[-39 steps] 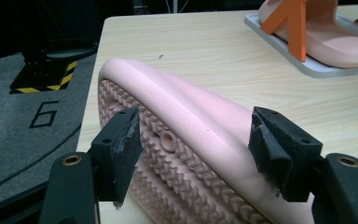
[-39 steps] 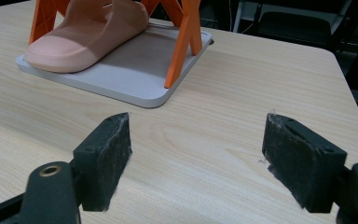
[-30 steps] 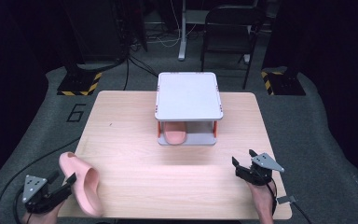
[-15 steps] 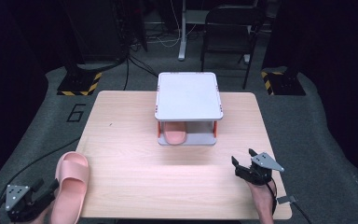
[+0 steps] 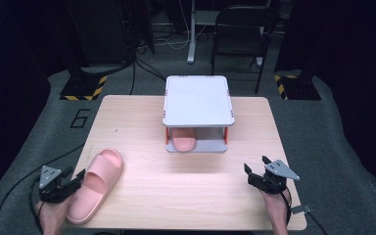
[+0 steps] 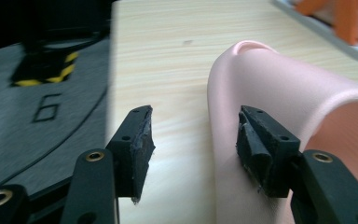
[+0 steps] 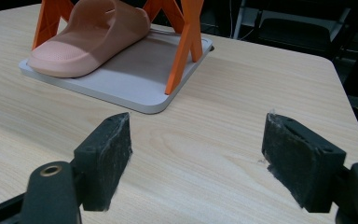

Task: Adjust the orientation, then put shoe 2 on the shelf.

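A pink slipper (image 5: 96,182) lies slantwise on the wooden table (image 5: 176,196) near its front left corner. My left gripper (image 5: 78,183) is at the slipper's heel end. In the left gripper view the left gripper (image 6: 193,140) straddles the slipper's (image 6: 279,88) side edge. The right pad rests against the slipper, while bare table shows between the left pad (image 6: 140,144) and the slipper. These jaws have just been closing. A second pink slipper (image 5: 182,141) sits on the bottom shelf of a white rack (image 5: 198,100). My right gripper (image 5: 255,165) hovers open near the front right, nothing between its pads (image 7: 198,149).
The rack (image 7: 135,88) has orange legs and stands mid-table toward the back. Beyond the table are a dark chair (image 5: 240,29), cables, and yellow-black striped bases (image 5: 85,88). A "6" (image 5: 81,117) is marked on the grey floor at left.
The slipper, held up on edge a second ago, now lies flat and farther onto the table, turned diagonally. My left gripper came back in toward it. The right gripper stayed put.
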Action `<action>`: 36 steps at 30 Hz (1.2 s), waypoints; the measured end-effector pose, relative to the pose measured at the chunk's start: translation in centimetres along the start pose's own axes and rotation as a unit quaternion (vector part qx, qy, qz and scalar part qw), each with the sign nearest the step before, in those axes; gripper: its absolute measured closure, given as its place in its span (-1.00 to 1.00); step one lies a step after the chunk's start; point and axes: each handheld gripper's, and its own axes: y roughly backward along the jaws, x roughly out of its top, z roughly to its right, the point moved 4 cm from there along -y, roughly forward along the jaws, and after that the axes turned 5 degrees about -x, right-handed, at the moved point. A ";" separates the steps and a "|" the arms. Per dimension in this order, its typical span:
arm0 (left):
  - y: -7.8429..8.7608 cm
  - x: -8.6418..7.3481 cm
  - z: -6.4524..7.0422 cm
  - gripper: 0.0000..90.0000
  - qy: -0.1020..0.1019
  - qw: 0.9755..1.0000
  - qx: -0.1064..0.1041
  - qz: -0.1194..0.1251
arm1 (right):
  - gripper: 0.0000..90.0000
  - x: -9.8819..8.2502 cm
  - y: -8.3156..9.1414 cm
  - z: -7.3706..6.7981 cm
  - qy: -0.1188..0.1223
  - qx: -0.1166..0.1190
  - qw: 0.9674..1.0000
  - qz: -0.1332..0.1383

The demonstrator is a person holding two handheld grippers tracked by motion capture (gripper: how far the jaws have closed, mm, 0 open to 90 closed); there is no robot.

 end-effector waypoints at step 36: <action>-0.6 -0.4 2.9 -0.21 -0.004 0.993 -0.113 0.011 | -0.48 -0.2 0.4 0.6 -0.007 0.000 1.000 0.003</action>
